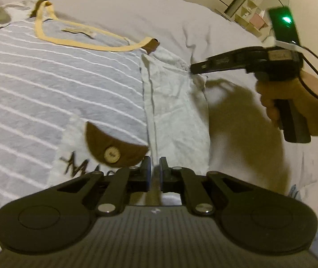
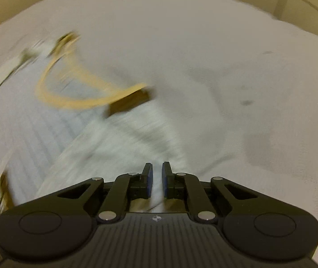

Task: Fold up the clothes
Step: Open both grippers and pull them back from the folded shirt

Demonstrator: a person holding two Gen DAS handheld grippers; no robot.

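Observation:
A grey shirt (image 1: pixel 58 84) with white stripes, a yellow collar (image 1: pixel 69 42) and a brown buttoned pocket flap (image 1: pixel 114 145) lies flat on a bed. Its pale sleeve (image 1: pixel 176 102) points right. My left gripper (image 1: pixel 155 165) sits low over the seam beside the pocket, jaws almost together; I cannot tell if cloth is pinched. My right gripper (image 1: pixel 192 69), held by a hand (image 1: pixel 293 102), has its tips at the sleeve's outer edge. In the blurred right wrist view, the right gripper (image 2: pixel 156 167) is shut on a strip of the white sleeve (image 2: pixel 125 143), with the collar (image 2: pixel 69 105) beyond.
A creased white bedsheet (image 1: pixel 136 6) surrounds the shirt and fills the far side (image 2: pixel 226 67). A dark device with a green light (image 1: pixel 284 24) rides on the right gripper. Small shelves (image 1: pixel 252 20) stand by the wall at the back right.

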